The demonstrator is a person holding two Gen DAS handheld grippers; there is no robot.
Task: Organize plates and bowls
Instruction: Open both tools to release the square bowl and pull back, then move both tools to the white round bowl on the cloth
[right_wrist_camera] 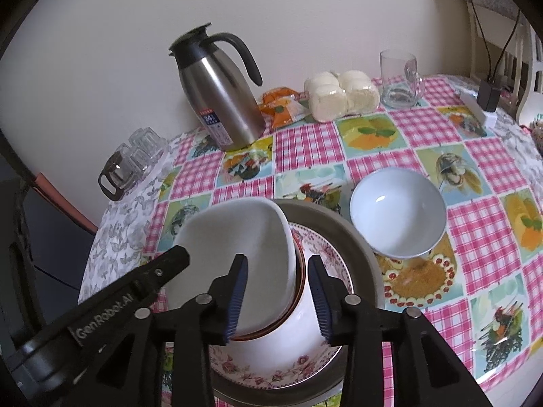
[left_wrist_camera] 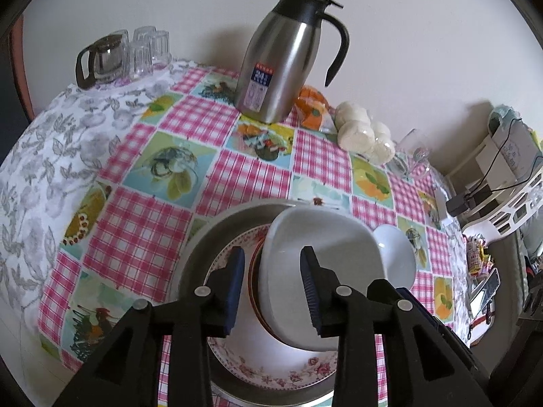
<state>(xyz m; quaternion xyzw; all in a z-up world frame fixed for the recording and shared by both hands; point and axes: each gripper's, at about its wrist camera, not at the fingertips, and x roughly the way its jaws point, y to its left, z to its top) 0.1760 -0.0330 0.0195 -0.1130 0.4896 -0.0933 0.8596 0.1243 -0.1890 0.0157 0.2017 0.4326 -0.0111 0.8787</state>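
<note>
White square dish (right_wrist_camera: 237, 254) is set on the plate stack (right_wrist_camera: 271, 369), its rims between the spread left gripper (left_wrist_camera: 273, 291) and right gripper (right_wrist_camera: 276, 295); it could be tipped if caught.

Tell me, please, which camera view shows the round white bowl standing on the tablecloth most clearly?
The right wrist view: the round white bowl shows whole, open and unobstructed beside the metal tray. In the left wrist view it is partly hidden behind the square white dish.
</note>
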